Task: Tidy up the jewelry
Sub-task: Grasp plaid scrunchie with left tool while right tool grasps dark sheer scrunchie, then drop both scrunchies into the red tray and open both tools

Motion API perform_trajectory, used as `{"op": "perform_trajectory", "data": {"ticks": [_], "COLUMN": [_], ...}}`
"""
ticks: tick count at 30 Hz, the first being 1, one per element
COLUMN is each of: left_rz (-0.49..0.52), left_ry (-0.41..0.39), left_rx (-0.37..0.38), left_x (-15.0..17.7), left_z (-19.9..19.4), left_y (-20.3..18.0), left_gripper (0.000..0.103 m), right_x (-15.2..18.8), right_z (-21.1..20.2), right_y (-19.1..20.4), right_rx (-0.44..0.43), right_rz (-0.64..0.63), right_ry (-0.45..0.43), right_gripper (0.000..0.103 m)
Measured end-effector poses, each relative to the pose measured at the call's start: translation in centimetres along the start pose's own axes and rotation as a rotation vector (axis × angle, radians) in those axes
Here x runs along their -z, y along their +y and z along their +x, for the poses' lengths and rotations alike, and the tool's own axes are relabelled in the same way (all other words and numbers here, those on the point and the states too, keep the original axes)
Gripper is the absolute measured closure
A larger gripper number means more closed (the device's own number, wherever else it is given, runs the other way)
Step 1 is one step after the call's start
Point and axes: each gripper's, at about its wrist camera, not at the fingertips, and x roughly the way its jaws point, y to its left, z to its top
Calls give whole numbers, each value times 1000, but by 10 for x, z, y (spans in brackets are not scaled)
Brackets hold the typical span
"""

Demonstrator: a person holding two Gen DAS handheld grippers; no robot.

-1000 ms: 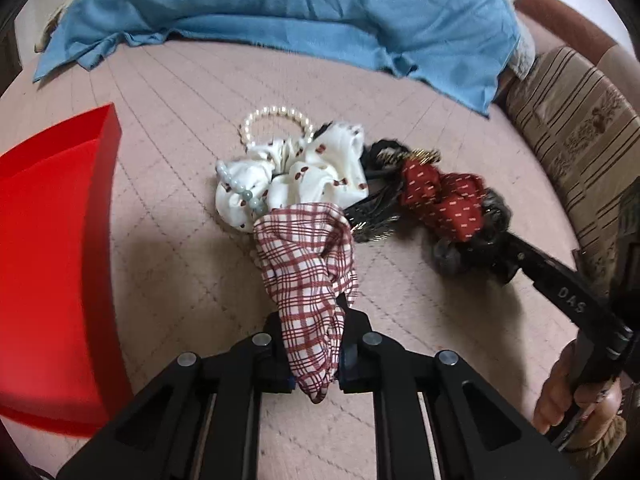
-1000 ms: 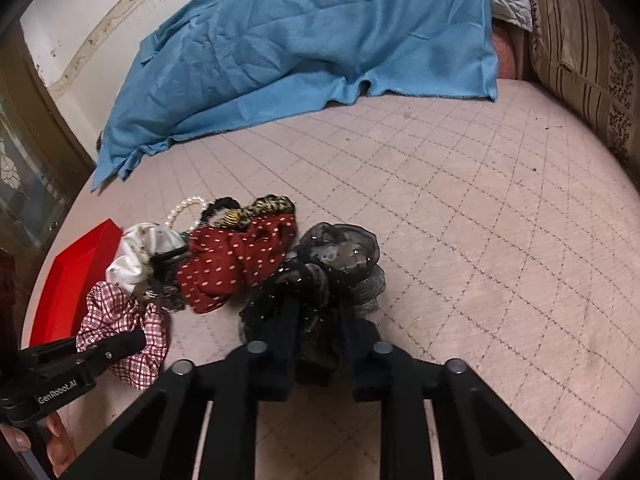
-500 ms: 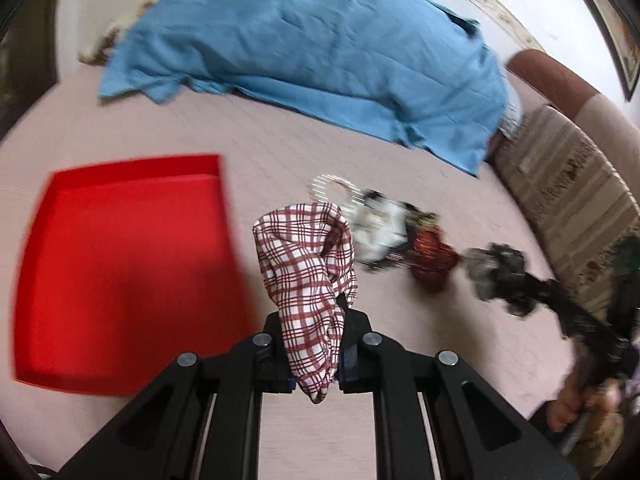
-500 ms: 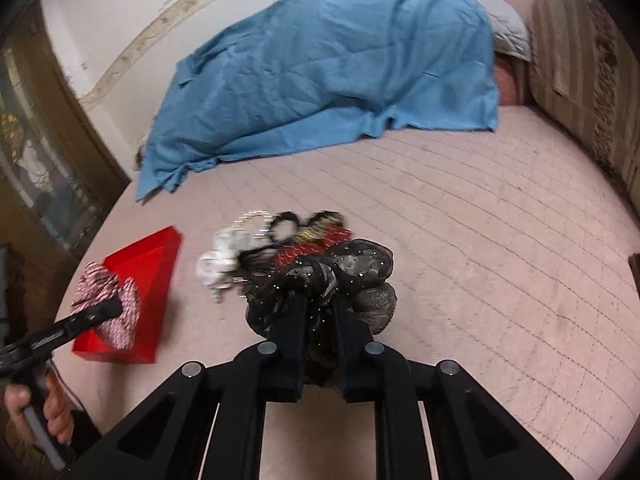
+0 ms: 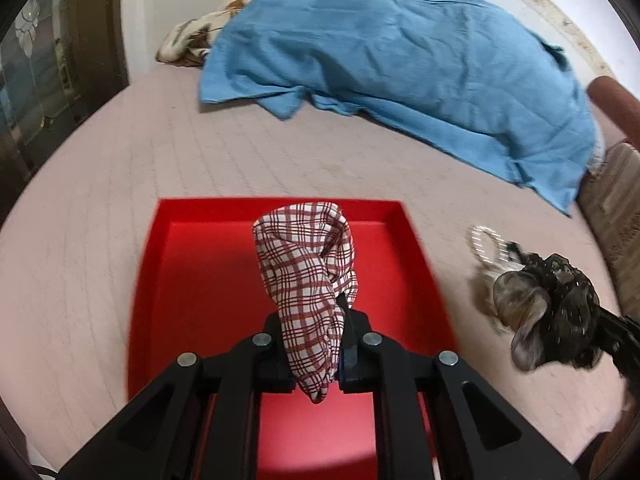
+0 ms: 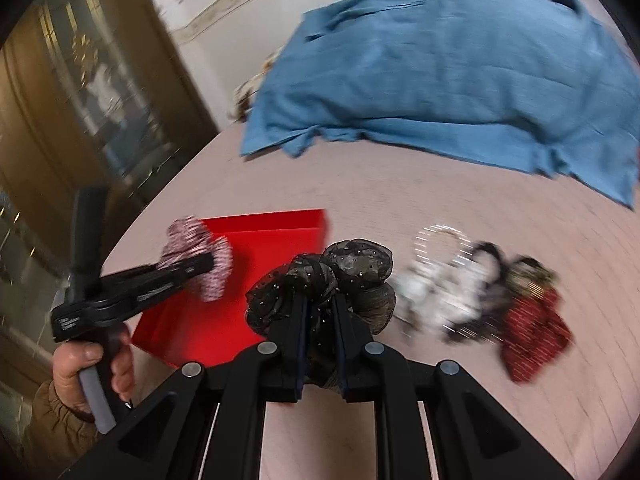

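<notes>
My left gripper (image 5: 314,332) is shut on a red-and-white plaid scrunchie (image 5: 308,264) and holds it above the red tray (image 5: 192,280). It also shows in the right wrist view (image 6: 200,264), over the tray (image 6: 272,240). My right gripper (image 6: 320,312) is shut on a black sheer scrunchie (image 6: 328,276), held in the air right of the tray; it also shows in the left wrist view (image 5: 548,308). On the bed lie a pearl bracelet (image 6: 440,240), a white scrunchie (image 6: 436,288) and a red dotted scrunchie (image 6: 532,328), blurred.
A blue cloth (image 5: 400,64) covers the far part of the pink quilted bed (image 5: 120,184). A striped cushion (image 5: 616,208) is at the right. A wooden cabinet with glass (image 6: 72,92) stands at the left.
Both grippers lifted their scrunchies off the pile and swung left. The plaid scrunchie now hangs over the red tray; the black one is beside it.
</notes>
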Motion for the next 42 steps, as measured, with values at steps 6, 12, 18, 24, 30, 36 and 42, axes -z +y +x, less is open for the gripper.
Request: {"op": "perform_trajectory", "data": {"ticks": [6,12,18,24,30,36,42], "left_rz": [-47,-80,-78,-79,-82,-69,-31], "left_ry": [19,45,41,10,-39,-77,-102], "left_rx": [1,17,-4,4,39,39,32], "left_x": [-15,-17,-16,-14,-8,-3,7], "left_z": [23,39,43,33,14,2,-5], "left_y": [30,47,52,53,49,40,15], "left_gripper": [91,90,85,61,49,48,48], "right_x": [-20,-33,-32,-31,-3,37,65], "right_z": [61,122,149,142,101,53,8], "right_y": [31,35,36,41,34,-1,-57], "right_rx": [-19,-10,11,24,62,141,228], "right_rz": [-48,-46,-47,-61,-67,-27,75], "right_ry": [41,88,115,108,95,85,68], "right_gripper": [90,90,85,62,51,51,51]}}
